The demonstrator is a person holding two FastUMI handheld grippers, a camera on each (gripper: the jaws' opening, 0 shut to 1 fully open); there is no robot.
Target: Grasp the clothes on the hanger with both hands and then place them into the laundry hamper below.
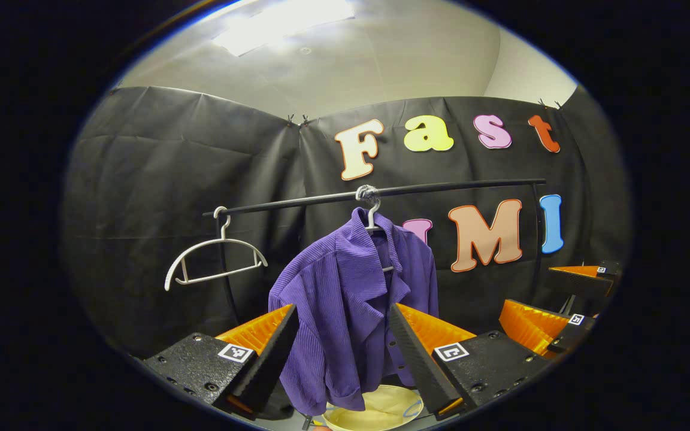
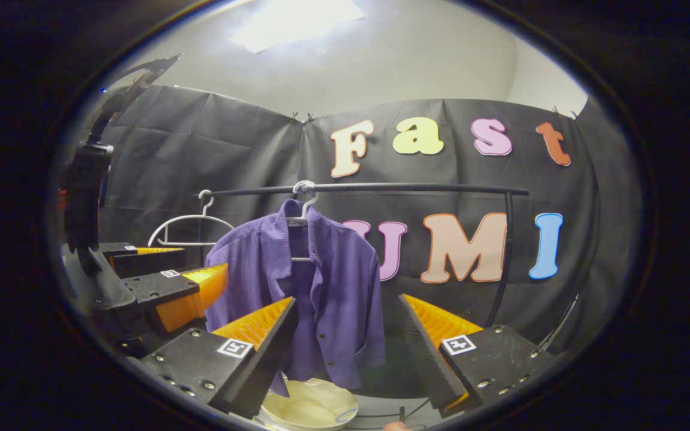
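A purple ribbed shirt (image 1: 351,305) (image 2: 315,293) hangs on a white hanger (image 1: 372,218) (image 2: 303,209) from a black rail (image 1: 381,194) (image 2: 369,189). Below it sits a cream round hamper (image 1: 381,410) (image 2: 312,410). In the left gripper view my left gripper (image 1: 342,314) stands open, short of the shirt, which shows between its fingers. In the right gripper view my right gripper (image 2: 348,308) is open too, with the shirt's right half ahead of it. The right gripper (image 1: 560,299) also shows at the right of the left gripper view, and the left gripper (image 2: 171,269) at the left of the right gripper view. Neither holds anything.
An empty white hanger (image 1: 216,257) (image 2: 186,230) hangs at the rail's left end. The rail's black upright post (image 2: 504,251) stands on the right. Black cloth walls close the booth behind the rack.
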